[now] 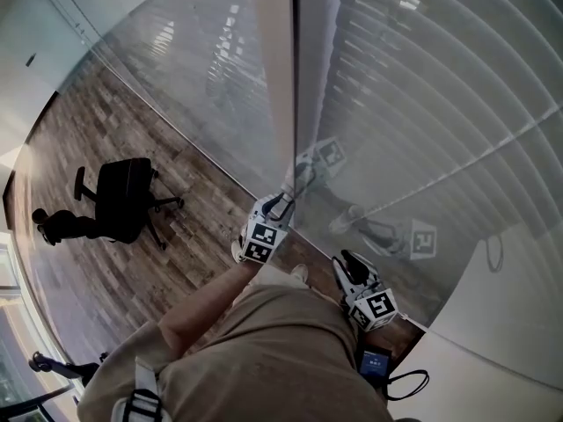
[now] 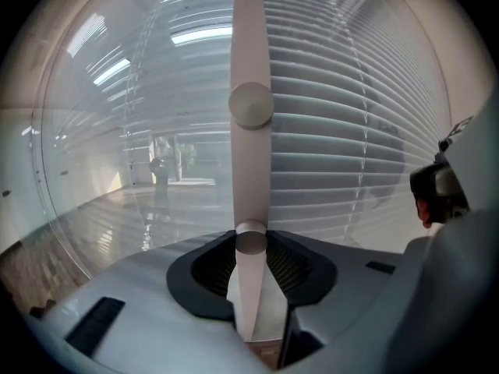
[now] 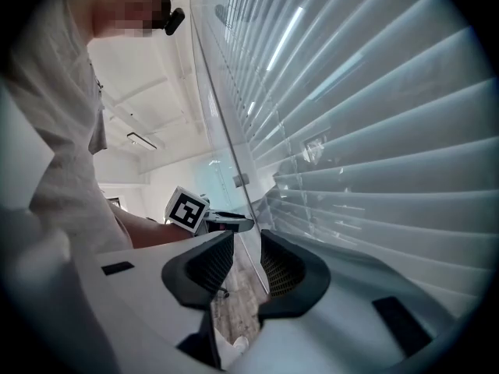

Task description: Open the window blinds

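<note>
White slatted blinds (image 1: 422,104) hang closed behind a glass wall, also in the left gripper view (image 2: 351,131) and the right gripper view (image 3: 374,146). A white vertical strip (image 2: 251,37) on the glass carries two round knobs, an upper one (image 2: 251,105) and a lower one (image 2: 251,242). My left gripper (image 2: 251,249) has its dark pads against both sides of the lower knob; in the head view it (image 1: 286,200) meets the strip (image 1: 280,77). My right gripper (image 1: 345,258) hangs lower right, open (image 3: 246,259) and holding nothing, beside the glass.
A black office chair (image 1: 123,196) stands on the wooden floor (image 1: 106,130) to the left. A white ledge (image 1: 493,323) runs along the lower right. A dark device with a cable (image 1: 376,365) hangs at the person's hip. The glass mirrors both grippers.
</note>
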`<act>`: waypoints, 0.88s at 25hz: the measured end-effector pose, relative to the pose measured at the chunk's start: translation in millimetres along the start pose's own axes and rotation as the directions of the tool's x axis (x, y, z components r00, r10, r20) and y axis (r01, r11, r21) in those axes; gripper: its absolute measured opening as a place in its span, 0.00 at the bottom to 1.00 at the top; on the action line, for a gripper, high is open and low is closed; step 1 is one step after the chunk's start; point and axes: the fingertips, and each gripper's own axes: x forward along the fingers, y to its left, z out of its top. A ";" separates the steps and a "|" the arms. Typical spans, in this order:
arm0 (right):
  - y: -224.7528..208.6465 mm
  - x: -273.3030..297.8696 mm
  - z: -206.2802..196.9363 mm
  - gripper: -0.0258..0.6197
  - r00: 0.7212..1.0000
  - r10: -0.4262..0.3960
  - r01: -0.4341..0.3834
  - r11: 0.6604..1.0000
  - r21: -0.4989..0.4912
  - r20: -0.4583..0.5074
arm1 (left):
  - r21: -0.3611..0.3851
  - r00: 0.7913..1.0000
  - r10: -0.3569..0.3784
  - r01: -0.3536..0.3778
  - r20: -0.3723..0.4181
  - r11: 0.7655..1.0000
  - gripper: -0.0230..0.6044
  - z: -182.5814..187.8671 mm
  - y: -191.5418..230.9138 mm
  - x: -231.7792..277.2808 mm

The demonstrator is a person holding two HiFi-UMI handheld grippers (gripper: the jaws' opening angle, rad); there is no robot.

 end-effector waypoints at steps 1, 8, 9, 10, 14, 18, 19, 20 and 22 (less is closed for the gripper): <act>2.3 0.4 0.3 0.22 1.000 0.004 -0.004 1.000 -0.002 -0.001 | -0.029 1.000 -0.013 0.013 -0.004 0.999 0.25 -0.2 -0.1 -1.6; 9.0 -1.9 3.4 0.22 1.000 0.001 -0.001 1.000 -0.003 -0.001 | -0.195 0.997 -0.071 0.070 0.002 0.978 0.25 2.9 -0.2 -7.2; 9.6 -2.4 3.1 0.22 1.000 0.000 0.000 1.000 -0.004 -0.001 | -0.211 0.997 -0.079 0.078 0.004 0.974 0.25 2.9 -0.3 -7.5; 9.9 -2.6 2.6 0.22 1.000 -0.002 0.002 1.000 -0.004 -0.003 | -0.230 0.996 -0.089 0.088 0.007 0.969 0.25 2.8 -0.2 -7.6; 8.8 -2.0 2.1 0.22 1.000 -0.004 0.004 1.000 -0.005 0.000 | -0.385 0.988 -0.152 0.154 0.036 0.910 0.25 1.1 1.6 -7.0; 8.5 -2.7 3.8 0.22 1.000 -0.009 0.009 1.000 -0.005 -0.002 | -0.522 0.975 -0.210 0.218 0.076 0.825 0.25 0.9 1.8 -7.8; 8.8 -2.7 3.8 0.22 1.000 -0.009 0.009 1.000 -0.005 -0.002 | -0.535 0.973 -0.218 0.227 0.081 0.814 0.25 0.7 1.7 -8.1; 8.9 -2.3 3.8 0.22 1.000 -0.008 0.008 1.000 -0.006 0.000 | -0.551 0.970 -0.228 0.238 0.088 0.800 0.25 0.2 1.7 -8.1; 8.6 -1.1 3.1 0.22 1.000 -0.007 0.007 1.000 -0.004 0.002 | -0.605 0.960 -0.256 0.273 0.116 0.748 0.25 -1.2 2.3 -7.4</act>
